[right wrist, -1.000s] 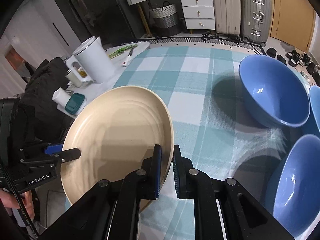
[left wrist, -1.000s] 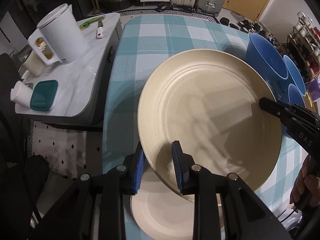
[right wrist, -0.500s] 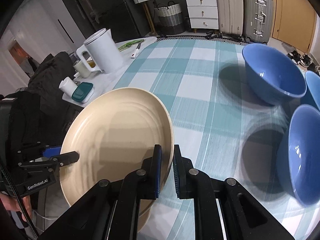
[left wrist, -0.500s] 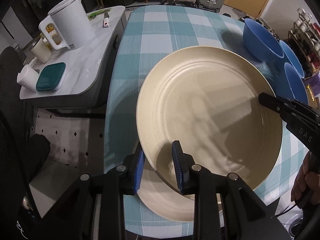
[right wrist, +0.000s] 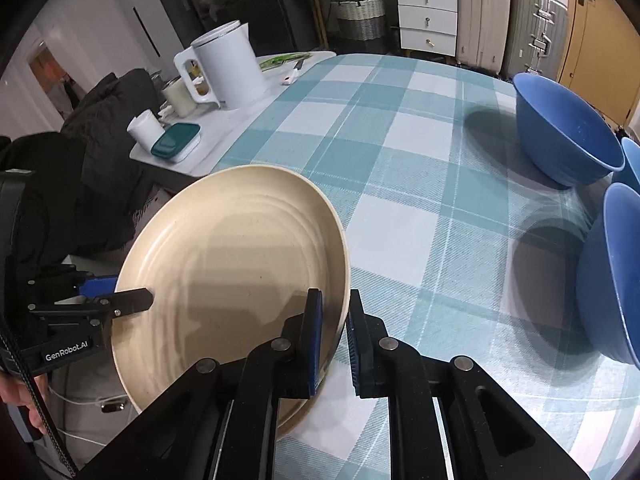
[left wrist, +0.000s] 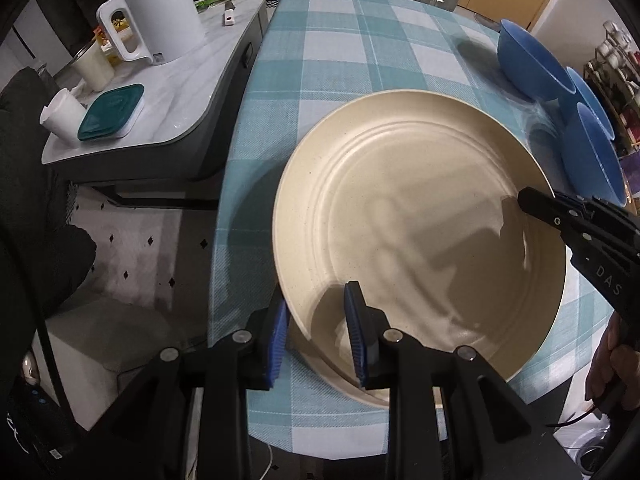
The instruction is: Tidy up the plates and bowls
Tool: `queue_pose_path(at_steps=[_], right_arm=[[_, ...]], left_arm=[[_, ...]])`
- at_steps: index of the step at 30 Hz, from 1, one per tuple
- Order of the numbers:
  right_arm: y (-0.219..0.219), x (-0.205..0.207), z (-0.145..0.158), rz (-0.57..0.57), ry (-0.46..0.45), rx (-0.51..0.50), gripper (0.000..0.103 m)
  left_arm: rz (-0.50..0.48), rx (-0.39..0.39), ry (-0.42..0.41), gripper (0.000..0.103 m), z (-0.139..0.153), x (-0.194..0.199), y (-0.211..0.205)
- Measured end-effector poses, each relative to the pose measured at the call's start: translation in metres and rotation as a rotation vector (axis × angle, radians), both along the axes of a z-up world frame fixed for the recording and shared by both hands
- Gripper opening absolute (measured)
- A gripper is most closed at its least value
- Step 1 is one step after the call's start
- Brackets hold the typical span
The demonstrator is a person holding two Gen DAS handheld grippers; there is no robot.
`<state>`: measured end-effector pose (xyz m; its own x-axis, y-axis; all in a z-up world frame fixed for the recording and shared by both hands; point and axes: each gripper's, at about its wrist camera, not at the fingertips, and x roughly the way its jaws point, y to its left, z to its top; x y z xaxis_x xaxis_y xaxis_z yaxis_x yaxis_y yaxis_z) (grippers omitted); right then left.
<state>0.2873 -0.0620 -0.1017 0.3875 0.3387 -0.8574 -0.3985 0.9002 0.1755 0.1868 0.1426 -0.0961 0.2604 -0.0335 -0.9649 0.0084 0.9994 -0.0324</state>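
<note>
A large cream plate (left wrist: 420,224) is held between both grippers, tilted above the checked table. My left gripper (left wrist: 318,336) is shut on its near-left rim. My right gripper (right wrist: 334,336) is shut on its opposite rim and shows at the right in the left wrist view (left wrist: 560,216). The plate also shows in the right wrist view (right wrist: 232,272). A second cream plate (left wrist: 340,384) lies on the table under it, mostly hidden. Three blue bowls (right wrist: 568,136) stand along the table's right side, seen also in the left wrist view (left wrist: 532,68).
The table has a teal checked cloth (right wrist: 420,152). A grey side table (left wrist: 176,92) to the left holds a white kettle (left wrist: 156,24), cups and a teal-lidded box (left wrist: 110,110). Drawers and suitcases (right wrist: 516,20) stand at the back.
Both grippers have carried the held plate toward the table's near-left corner. More of the lower plate is now covered by it.
</note>
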Motion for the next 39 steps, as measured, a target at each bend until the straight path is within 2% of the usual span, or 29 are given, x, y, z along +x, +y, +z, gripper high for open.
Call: queue_pose_path(at_steps=[11, 21, 27, 32, 39], right_arm=[[0.011, -0.008, -0.011, 0.03, 0.0, -0.033, 0.013], [0.019, -0.022, -0.01, 0.063, -0.062, -0.093, 0.013], [0.016, -0.024, -0.012, 0.062, -0.064, -0.099, 0.013], [0.021, -0.033, -0.01, 0.09, -0.11, -0.154, 0.015], [0.017, -0.033, -0.013, 0.084, -0.088, -0.133, 0.017]], left_arm=[[-0.01, 0.029, 0.011, 0.026, -0.014, -0.01, 0.002], [-0.027, 0.054, 0.014, 0.026, -0.024, -0.017, -0.001], [-0.043, 0.067, 0.011, 0.028, -0.025, -0.019, -0.004], [-0.049, 0.082, 0.004, 0.028, -0.026, -0.02, -0.007], [-0.064, 0.111, -0.007, 0.028, -0.027, -0.022, -0.012]])
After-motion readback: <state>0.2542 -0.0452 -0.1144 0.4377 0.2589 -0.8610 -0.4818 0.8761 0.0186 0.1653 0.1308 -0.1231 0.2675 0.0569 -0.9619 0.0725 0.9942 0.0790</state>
